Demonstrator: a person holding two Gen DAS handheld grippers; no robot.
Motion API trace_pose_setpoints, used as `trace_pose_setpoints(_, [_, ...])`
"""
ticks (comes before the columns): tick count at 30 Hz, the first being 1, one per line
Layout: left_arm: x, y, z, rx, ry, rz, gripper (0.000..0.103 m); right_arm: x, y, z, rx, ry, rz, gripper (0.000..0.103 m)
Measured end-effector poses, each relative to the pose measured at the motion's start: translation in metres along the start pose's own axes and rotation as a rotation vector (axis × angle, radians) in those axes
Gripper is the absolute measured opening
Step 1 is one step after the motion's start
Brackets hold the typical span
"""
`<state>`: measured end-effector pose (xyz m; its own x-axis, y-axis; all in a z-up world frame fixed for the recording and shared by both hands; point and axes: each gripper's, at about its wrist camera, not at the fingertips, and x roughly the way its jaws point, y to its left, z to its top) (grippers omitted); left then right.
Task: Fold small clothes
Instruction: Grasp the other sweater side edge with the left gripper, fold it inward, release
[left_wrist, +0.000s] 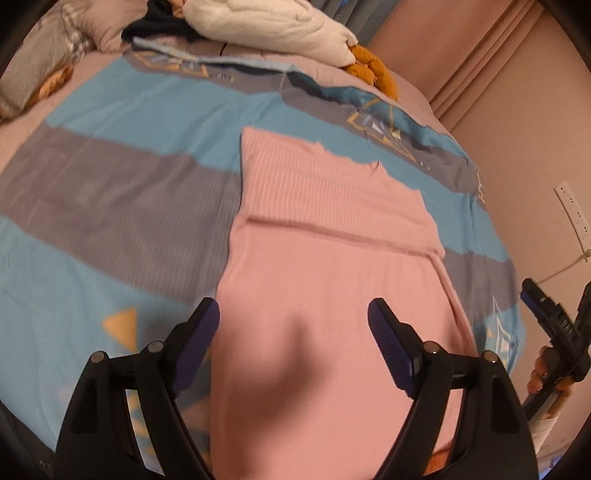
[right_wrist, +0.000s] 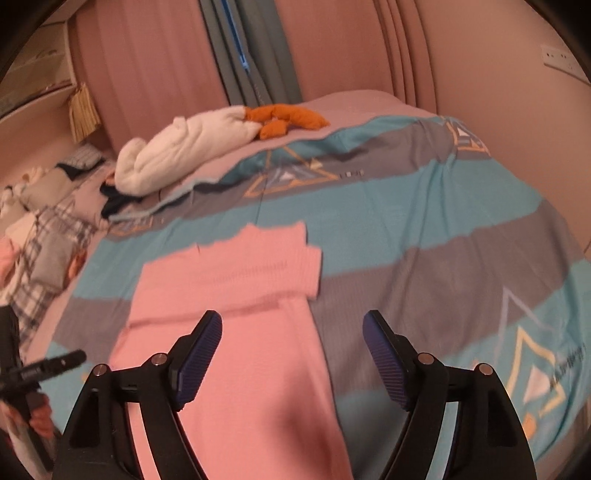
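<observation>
A pink knit garment (left_wrist: 325, 258) lies flat on the bed, its ribbed sleeves folded across the far part; it also shows in the right wrist view (right_wrist: 236, 295). My left gripper (left_wrist: 293, 310) is open and empty, hovering above the garment's near left part. My right gripper (right_wrist: 291, 325) is open and empty, above the garment's right edge. The right gripper also appears at the right edge of the left wrist view (left_wrist: 554, 317), and the left gripper at the left edge of the right wrist view (right_wrist: 48, 367).
The bed has a blue and grey quilt (left_wrist: 110, 147). A white fleece item (right_wrist: 177, 151), an orange plush (right_wrist: 284, 118) and dark clothes (right_wrist: 118, 201) lie at the far side. Pillows (right_wrist: 44, 236) lie left. Curtains (right_wrist: 255, 48) and a wall socket (right_wrist: 561, 59) stand behind.
</observation>
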<state>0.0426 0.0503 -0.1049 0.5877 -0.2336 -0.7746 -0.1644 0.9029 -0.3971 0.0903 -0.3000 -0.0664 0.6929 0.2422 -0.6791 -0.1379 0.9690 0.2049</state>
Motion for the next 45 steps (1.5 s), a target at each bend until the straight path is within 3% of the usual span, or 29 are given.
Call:
trace_pose_setpoints(5, [-0.001, 0.017, -0.032, -0.016, 0.056, 0.011, 0.082, -0.001, -0.009, -0.042, 0.007, 0.093, -0.037, 0.078])
trace_pose_setpoints(13, [-0.003, 0.034, -0.070, -0.063, 0.141, -0.079, 0.080, -0.011, -0.026, -0.089, 0.083, 0.190, -0.043, 0.078])
trace_pose_setpoints(18, [-0.004, 0.040, -0.088, -0.061, 0.181, -0.085, 0.069, -0.017, -0.033, -0.110, 0.100, 0.240, -0.047, 0.078])
trace_pose_setpoints(22, [-0.010, 0.041, -0.100, -0.058, 0.204, -0.101, 0.063, -0.022, -0.034, -0.125, 0.100, 0.281, -0.047, 0.066])
trace_pose_setpoints(27, [-0.013, 0.035, -0.121, -0.046, 0.263, -0.161, 0.062, -0.026, -0.033, -0.136, 0.096, 0.302, -0.037, 0.059])
trace_pose_setpoints(29, [-0.014, 0.032, -0.127, -0.026, 0.267, -0.159, 0.062, -0.025, -0.032, -0.141, 0.103, 0.325, -0.008, 0.048])
trace_pose_setpoints(31, [-0.013, 0.032, -0.131, -0.036, 0.284, -0.172, 0.057, -0.021, -0.030, -0.144, 0.098, 0.348, 0.005, 0.042])
trace_pose_setpoints(34, [-0.005, 0.033, -0.137, -0.072, 0.328, -0.223, 0.040, -0.018, -0.022, -0.146, 0.039, 0.358, -0.023, 0.027])
trace_pose_setpoints(35, [-0.001, 0.032, -0.140, -0.074, 0.343, -0.212, 0.024, -0.019, -0.020, -0.146, 0.031, 0.358, -0.030, 0.022])
trace_pose_setpoints(36, [0.000, 0.030, -0.140, -0.063, 0.344, -0.190, 0.005, -0.019, -0.019, -0.143, 0.027, 0.361, -0.019, 0.009])
trace_pose_setpoints(37, [-0.001, 0.027, -0.140, -0.045, 0.335, -0.172, 0.008, -0.021, -0.019, -0.141, 0.029, 0.359, -0.002, 0.008])
trace_pose_setpoints(45, [-0.026, 0.019, -0.121, -0.064, 0.244, -0.279, 0.006, -0.030, -0.017, -0.101, 0.066, 0.253, 0.173, 0.007])
